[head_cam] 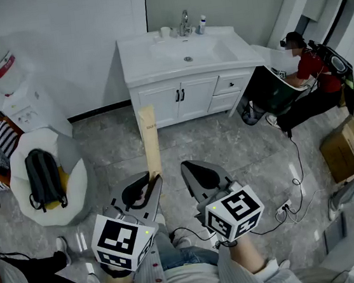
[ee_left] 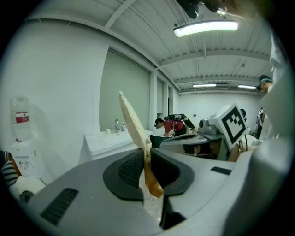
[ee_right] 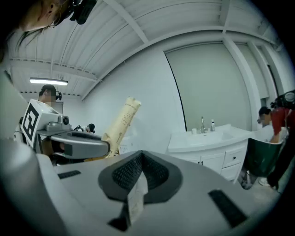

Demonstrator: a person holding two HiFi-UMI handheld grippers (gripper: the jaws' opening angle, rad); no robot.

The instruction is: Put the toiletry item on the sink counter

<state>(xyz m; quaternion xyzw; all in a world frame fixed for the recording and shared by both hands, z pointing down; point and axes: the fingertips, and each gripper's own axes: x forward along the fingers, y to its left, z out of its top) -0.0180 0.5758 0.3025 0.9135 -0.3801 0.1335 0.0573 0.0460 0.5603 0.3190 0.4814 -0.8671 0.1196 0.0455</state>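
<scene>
Head view: left hand-held gripper (head_cam: 154,181) pinches the near end of a long tan toiletry packet (head_cam: 150,138). Its long axis points straight ahead of the jaws toward the sink desk (head_cam: 148,61), well apart. Right hand-held gripper (head_cam: 189,168), just beside, has its jaws pressed together. The packet's print is too small to read.

We see the toiletry item (head_cam: 150,141), a long, flat, tan pack with small dark print, pinched at its lower end between the jaws of the left gripper (head_cam: 155,184) and pointing toward the white sink counter (head_cam: 138,62), well apart from it.
</scene>
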